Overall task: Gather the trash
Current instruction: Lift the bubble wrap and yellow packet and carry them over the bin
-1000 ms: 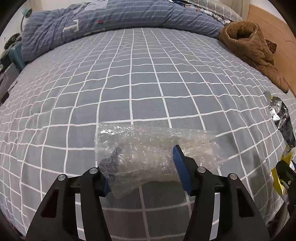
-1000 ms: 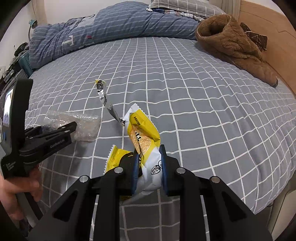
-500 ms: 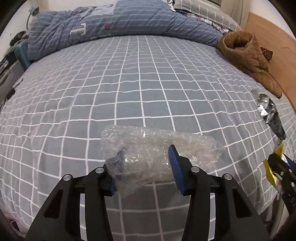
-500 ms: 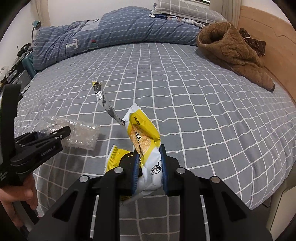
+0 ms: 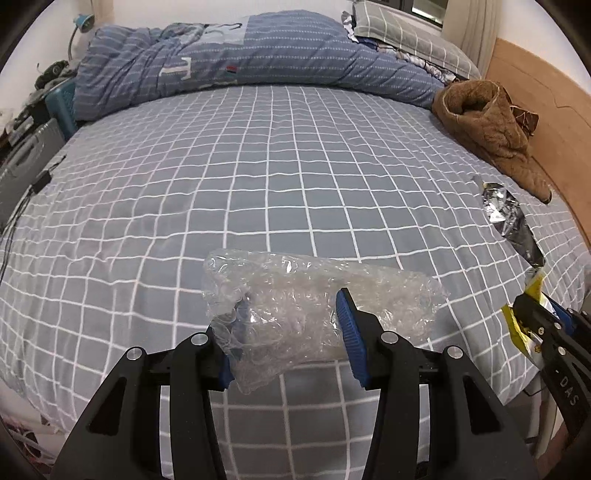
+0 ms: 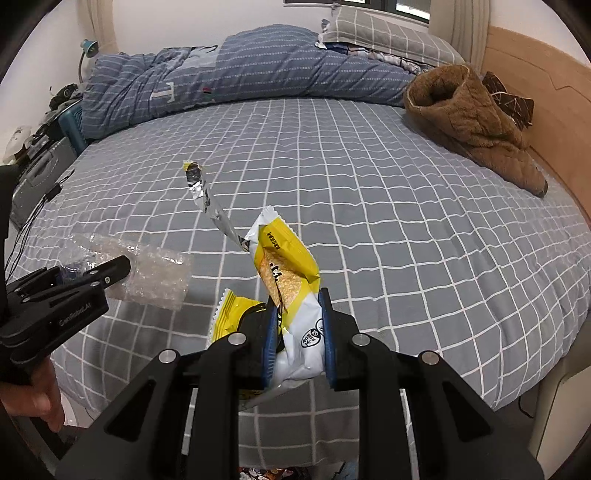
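Observation:
My left gripper (image 5: 288,332) is shut on a clear crumpled bubble-wrap bag (image 5: 303,306) and holds it above the grey checked bed (image 5: 258,177). The bag also shows at the left of the right wrist view (image 6: 147,277). My right gripper (image 6: 297,343) is shut on a yellow and white snack wrapper (image 6: 291,291), with a silver foil strip (image 6: 210,206) trailing up from it. The wrapper and foil strip (image 5: 509,218) show at the right edge of the left wrist view.
A rolled blue striped duvet (image 6: 236,74) and a grey checked pillow (image 6: 384,33) lie at the head of the bed. A brown fleece garment (image 6: 476,122) lies at the right by the wooden bed frame (image 6: 546,88). Clutter and a lamp (image 6: 88,48) stand at the left.
Both grippers have lifted and drawn back from the bed with their trash held. The bubble-wrap bag is off the sheet and the view takes in more of the bed.

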The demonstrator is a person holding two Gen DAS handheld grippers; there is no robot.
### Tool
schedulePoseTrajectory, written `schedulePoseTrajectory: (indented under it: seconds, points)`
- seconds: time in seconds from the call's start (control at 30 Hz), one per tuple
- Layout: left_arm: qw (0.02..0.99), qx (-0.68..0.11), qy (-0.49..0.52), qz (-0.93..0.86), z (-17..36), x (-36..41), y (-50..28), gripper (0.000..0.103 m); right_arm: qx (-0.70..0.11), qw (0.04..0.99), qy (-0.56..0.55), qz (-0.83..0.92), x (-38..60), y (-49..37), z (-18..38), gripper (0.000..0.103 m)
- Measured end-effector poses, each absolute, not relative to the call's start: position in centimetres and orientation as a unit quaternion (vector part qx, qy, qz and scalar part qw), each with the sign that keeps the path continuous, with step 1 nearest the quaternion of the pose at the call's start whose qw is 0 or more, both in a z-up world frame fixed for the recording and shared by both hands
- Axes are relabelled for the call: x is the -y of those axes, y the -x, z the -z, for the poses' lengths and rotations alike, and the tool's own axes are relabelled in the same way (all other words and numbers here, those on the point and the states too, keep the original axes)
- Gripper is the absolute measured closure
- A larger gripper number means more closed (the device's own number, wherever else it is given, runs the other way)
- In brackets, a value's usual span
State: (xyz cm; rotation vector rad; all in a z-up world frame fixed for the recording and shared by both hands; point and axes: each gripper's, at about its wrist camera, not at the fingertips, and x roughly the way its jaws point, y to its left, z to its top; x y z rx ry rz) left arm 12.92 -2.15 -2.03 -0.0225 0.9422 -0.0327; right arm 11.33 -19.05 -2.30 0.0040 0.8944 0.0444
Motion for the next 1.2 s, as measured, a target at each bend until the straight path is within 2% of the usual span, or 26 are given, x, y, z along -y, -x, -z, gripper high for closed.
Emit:
schedulePoseTrajectory:
  seconds: [1.2]
  points:
    - [0.908, -0.418, 0.033, 0.016, -4.2, -0.8, -0.1, 0.057, -0.412, 0.910, 0.031, -0.047, 14.1, -1.7, -2.6, 0.083]
